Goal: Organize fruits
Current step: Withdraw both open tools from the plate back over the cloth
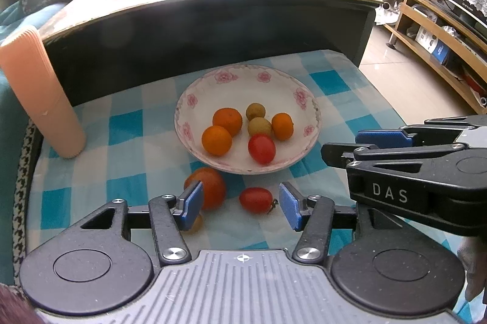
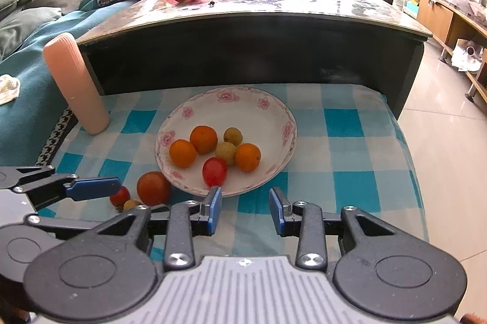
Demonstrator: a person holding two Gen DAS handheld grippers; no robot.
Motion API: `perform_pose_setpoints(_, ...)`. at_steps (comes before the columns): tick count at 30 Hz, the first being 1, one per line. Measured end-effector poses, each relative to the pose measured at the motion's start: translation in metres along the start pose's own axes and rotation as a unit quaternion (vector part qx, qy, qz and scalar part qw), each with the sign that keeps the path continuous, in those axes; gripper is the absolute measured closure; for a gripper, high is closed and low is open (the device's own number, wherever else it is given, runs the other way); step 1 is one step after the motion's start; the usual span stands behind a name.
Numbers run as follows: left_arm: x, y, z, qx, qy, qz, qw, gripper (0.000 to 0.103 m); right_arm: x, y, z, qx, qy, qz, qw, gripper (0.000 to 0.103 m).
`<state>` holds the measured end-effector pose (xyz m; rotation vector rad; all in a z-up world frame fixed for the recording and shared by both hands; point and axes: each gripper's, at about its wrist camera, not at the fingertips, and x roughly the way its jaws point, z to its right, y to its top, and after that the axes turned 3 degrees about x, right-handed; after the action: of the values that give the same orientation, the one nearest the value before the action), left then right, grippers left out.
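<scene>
Hiding behind left finger: small yellowish fruit, lower centre, was half covered.
Plate: held six fruits.
Left gripper, right gripper: both stood released, empty.

Our left gripper and right gripper look alike: black speckled linkage arms with silver screws, blue pads on the fingers, round black discs flanking a ribbed grey plate with a small crosshair mark. White letters "DAS" mark the right one's side.
</scene>
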<state>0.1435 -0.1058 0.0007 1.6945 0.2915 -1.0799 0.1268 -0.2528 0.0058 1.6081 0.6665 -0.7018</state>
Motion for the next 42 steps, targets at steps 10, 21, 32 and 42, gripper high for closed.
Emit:
perform_pose_setpoints(10, -0.009, -0.012, 0.003, 0.004, 0.005, -0.002, 1.0000, 0.038, -0.008, -0.013, 0.001, 0.007, 0.001, -0.006, 1.000, 0.053)
perform_pose_setpoints(21, -0.021, -0.040, 0.006, -0.010, 0.008, -0.017, 0.9998, 0.038, -0.029, -0.034, -0.002, 0.007, 0.009, -0.019, 1.000, 0.053)
perform_pose_setpoints(32, -0.053, -0.075, 0.010, -0.024, 0.023, -0.030, 0.9990, 0.037, -0.065, -0.070, 0.000, 0.016, -0.003, -0.023, 1.000, 0.053)
perform_pose_setpoints(42, -0.068, -0.078, -0.005, -0.014, 0.031, -0.017, 0.9993, 0.032, -0.061, -0.079, -0.015, 0.002, -0.006, -0.024, 1.000, 0.053)
